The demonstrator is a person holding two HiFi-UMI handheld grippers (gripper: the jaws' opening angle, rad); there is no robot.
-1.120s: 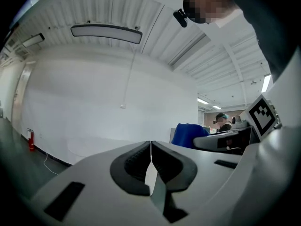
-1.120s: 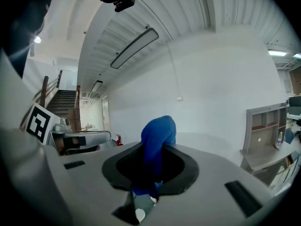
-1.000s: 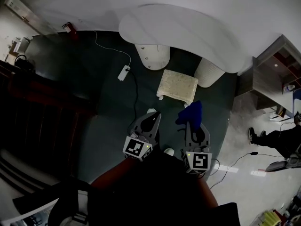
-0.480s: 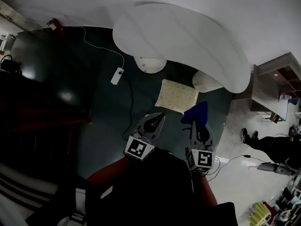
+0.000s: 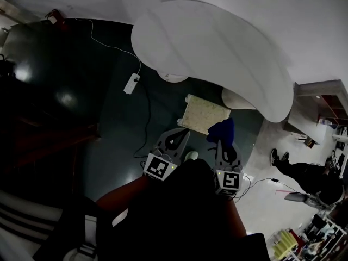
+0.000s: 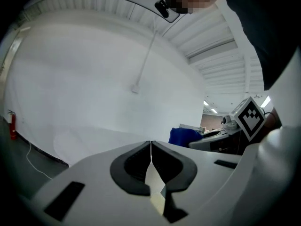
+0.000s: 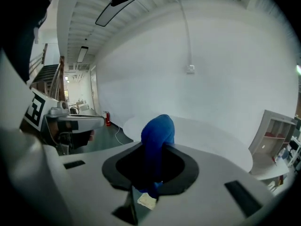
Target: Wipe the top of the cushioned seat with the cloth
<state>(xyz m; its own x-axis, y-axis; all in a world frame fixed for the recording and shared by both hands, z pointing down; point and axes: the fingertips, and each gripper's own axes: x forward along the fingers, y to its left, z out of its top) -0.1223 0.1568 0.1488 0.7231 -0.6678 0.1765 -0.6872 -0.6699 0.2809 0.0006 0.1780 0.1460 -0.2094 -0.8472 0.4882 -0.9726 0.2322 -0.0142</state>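
The cushioned seat (image 5: 204, 113) is a small cream stool on the dark floor, partly under the edge of the white table (image 5: 217, 42). My right gripper (image 5: 222, 141) is shut on a blue cloth (image 5: 221, 130), held just off the seat's near right corner; in the right gripper view the cloth (image 7: 157, 140) bulges up between the jaws. Just short of the seat's near edge, my left gripper (image 5: 183, 132) is shut with nothing in it; its jaws (image 6: 150, 147) meet tip to tip.
Two white round pedestals (image 5: 175, 77) (image 5: 239, 98) carry the table on either side of the seat. A white power strip (image 5: 130, 84) and its cable lie on the floor to the left. A person's legs (image 5: 293, 167) lie on the pale floor at right.
The seat has drawn nearer to both grippers and slid further under the table's edge in the head view. The grip on the cloth is unchanged.
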